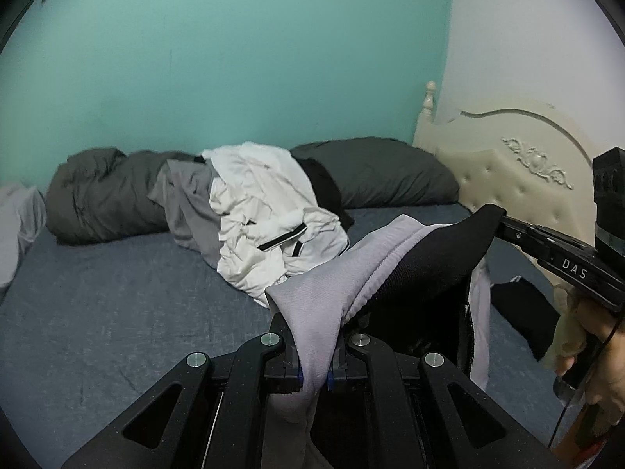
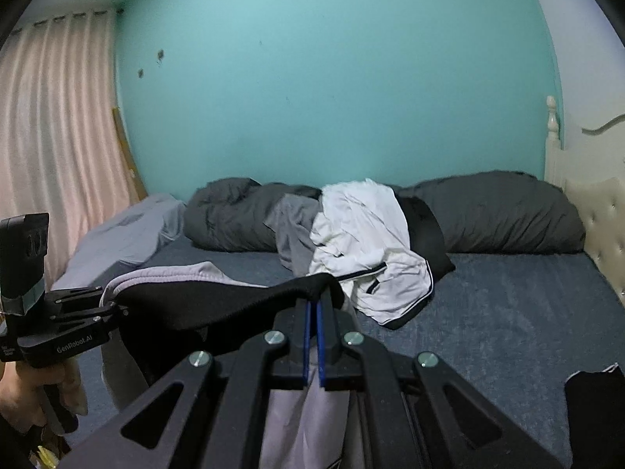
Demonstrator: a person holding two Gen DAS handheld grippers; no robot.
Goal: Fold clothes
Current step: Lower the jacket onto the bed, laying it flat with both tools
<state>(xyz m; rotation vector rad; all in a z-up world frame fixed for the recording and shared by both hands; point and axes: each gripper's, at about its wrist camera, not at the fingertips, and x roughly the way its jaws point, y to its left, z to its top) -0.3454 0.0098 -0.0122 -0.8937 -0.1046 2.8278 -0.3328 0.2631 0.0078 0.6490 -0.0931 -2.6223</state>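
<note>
A lilac-and-black garment [image 1: 390, 258] is held stretched above the bed [image 1: 117, 312], low in the frame. At its left end, lilac cloth is pinched in the left gripper [image 1: 314, 363]; at its right end, the black edge is pinched in the right gripper [image 2: 314, 308]. It sags between them, so it is judged soft and light. Hold is best kept at the edge corners. A clothes pile [image 2: 359, 242] is seen mid-frame.
</note>
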